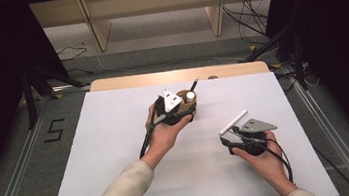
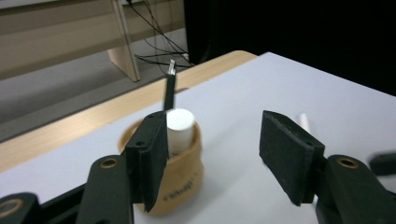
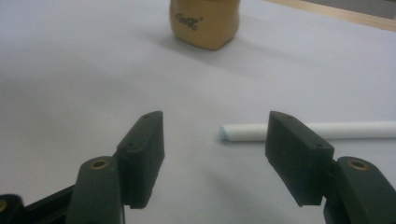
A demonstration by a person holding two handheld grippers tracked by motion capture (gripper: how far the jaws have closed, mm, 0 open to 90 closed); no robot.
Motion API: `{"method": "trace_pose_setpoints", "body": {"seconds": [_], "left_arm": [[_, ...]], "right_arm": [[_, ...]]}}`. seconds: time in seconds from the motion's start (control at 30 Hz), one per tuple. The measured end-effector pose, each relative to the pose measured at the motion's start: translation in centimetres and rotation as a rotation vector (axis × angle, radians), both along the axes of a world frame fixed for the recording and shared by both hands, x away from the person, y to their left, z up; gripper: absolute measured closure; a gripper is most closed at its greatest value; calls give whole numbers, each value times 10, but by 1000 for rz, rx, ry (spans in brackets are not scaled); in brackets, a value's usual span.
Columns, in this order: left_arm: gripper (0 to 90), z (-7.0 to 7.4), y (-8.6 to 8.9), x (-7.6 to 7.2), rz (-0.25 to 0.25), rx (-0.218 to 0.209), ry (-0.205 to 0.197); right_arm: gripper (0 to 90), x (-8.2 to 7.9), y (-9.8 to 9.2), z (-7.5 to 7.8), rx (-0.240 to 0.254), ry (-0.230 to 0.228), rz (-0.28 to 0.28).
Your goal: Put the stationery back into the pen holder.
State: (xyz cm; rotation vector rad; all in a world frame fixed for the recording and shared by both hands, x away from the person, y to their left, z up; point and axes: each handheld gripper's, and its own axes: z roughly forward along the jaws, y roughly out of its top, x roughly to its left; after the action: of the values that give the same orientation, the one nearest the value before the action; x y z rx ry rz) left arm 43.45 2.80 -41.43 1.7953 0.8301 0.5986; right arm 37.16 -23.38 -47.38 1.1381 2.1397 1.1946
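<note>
My left gripper (image 2: 212, 156) stands at the tan holder (image 2: 180, 184), its jaws apart and clamped on nothing. One jaw sits against the near rim of the holder, the other hangs over bare surface beside it. A white cylinder (image 2: 180, 122) stands upright inside the holder, with a dark pen (image 2: 170, 88) leaning up behind it. Both are free of my pads, so I judge they are resting there by their own weight, the holder's wall keeping them on end. From the high view the left gripper (image 1: 180, 108) sits low beside the holder (image 1: 187, 107), near the far edge of the white surface (image 1: 118, 150), with my hand wrapped around the body from below.

My right gripper (image 3: 215, 154) is well apart from that, lower on the surface, and its jaws are also apart with nothing between them. A white stick (image 3: 317, 131) lies flat on the surface just beyond my right-hand jaw, its near end poking into the gap ahead of the pads but not touching them. I judge that this is the next piece to go into the holder, which is why I come at it low and level: it lies flat, so the pads need to straddle it across its width. In the high view the stick (image 1: 233, 121) lies slanted just above my right gripper (image 1: 232, 139). The holder (image 3: 205, 23) is farther ahead.
</note>
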Motion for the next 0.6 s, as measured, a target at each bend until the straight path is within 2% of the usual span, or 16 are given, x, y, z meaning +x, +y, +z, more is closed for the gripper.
{"method": "trace_pose_setpoints", "body": {"seconds": [0.1,0.17,0.3,0.6], "left_arm": [[426,-10,-1,-9,-21,0,14],[429,-18,-3,-13,-46,3,37],[437,-33,-11,-18,-77,25,60],[453,-53,-38,-16,-127,66,86]], "right_arm": [[375,2,-6,0,-3,3,-15],[374,3,-9,0,-4,7,-28],[369,5,-13,0,-3,13,-52],[361,8,-22,-1,-5,23,-95]]}}
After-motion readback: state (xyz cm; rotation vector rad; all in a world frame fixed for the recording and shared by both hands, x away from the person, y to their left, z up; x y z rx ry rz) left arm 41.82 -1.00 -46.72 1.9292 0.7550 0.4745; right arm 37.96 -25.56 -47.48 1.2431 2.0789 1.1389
